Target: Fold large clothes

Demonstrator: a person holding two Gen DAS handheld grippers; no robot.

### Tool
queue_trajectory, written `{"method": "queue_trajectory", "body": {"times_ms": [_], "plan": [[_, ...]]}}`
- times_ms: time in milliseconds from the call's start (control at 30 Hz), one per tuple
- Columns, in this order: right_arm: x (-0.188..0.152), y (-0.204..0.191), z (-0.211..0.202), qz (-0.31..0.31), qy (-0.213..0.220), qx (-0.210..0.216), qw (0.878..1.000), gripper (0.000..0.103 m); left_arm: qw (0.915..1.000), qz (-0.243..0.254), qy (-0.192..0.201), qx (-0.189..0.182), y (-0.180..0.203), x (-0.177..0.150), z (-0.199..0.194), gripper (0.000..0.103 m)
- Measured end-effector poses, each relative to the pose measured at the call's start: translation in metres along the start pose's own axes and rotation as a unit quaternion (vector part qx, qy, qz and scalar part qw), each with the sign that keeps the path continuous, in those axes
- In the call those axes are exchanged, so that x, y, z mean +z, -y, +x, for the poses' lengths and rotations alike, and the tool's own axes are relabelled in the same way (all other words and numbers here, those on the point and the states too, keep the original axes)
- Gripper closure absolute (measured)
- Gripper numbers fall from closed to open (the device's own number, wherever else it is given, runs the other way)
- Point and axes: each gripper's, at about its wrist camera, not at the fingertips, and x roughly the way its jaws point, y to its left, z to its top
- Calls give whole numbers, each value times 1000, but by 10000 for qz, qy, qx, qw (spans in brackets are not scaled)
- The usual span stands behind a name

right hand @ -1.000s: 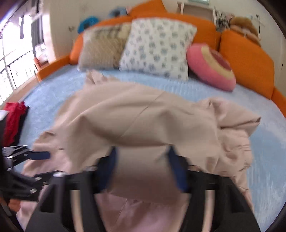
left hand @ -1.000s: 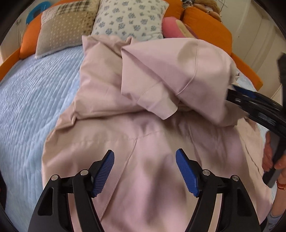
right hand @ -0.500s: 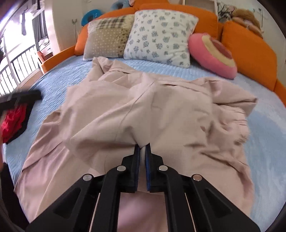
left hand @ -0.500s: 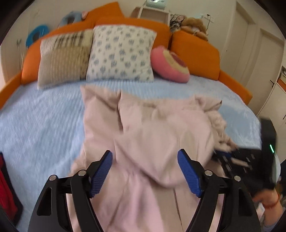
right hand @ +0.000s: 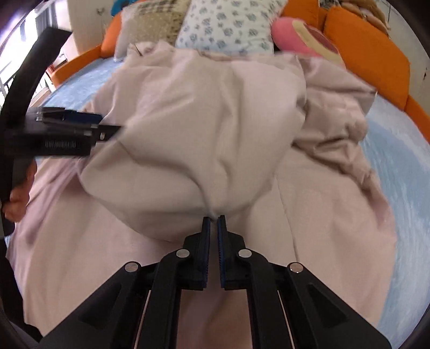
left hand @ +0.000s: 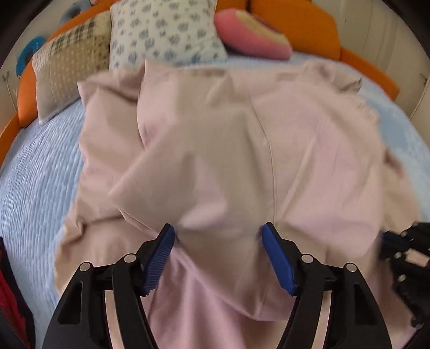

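- While the pale pink garment lies spread over the blue quilted bedspread, both claws work at its near edge, the side away from the pillows.
- Right gripper: blue pads pressed together, pinching a fold of the pink garment. The cloth bunches up from the pinch into a raised hump toward the floral pillow.
- Left gripper: jaws spread wide but closing. A lifted flap of the garment hangs between the blue pads; the picture is blurred, and the pads do not appear to press on the cloth.
- In the right wrist view the left gripper shows from the side, at the left edge of the hump, with a hand on its handle.
- In the left wrist view the right gripper shows only as a blurred black shape at the right edge of the garment; tips hidden.
- Landmark: floral pillow at the far side of the bed; a checked pillow to its left, a round pink cushion to its right, orange backrest behind.
- Change versus one second ago: the right jaws were apart around the cloth, now clamped on it. The left jaws hung open above flat fabric, now a raised flap sits between them.
- Change versus half a second ago: the garment's folded-over part lies nearer the floral pillow.
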Motion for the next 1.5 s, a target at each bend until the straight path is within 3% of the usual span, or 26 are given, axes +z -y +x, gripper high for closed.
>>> {"method": "queue_trajectory", "body": {"times_ms": [233,433,600,800,933,1067,1133,1267,1367,1500], "plan": [[-1,-5,-6,36,69,-108,9999,97,10000,-18,-5,73,-5,-13,9,33],[20,-20,-63,17,759,42,9971,97,9999,-29,77,112,-5,-17,13,32],[54,-34,-66,135,1065,333,9937,97,9998,-153,112,93,0,-23,11,32],[71,-39,-68,715,1341,1040,9829,96,9997,-180,116,73,-1,-24,12,32],[80,-52,-83,605,1462,1091,9814,95,9998,-137,108,52,-3,-24,13,32],[91,-60,-106,320,1697,801,9817,95,9998,-139,139,79,-1,-24,14,32],[100,-59,-101,296,1672,714,9829,95,9997,-145,149,85,-2,-24,15,32],[106,-45,-56,384,1219,428,9909,95,9998,-166,134,54,-3,-25,14,32],[80,-24,-21,561,732,316,9952,95,9998,-169,108,-23,-6,-25,12,32],[43,-3,7,690,402,141,9967,99,9995,-236,90,-200,-12,-28,8,31]]}}
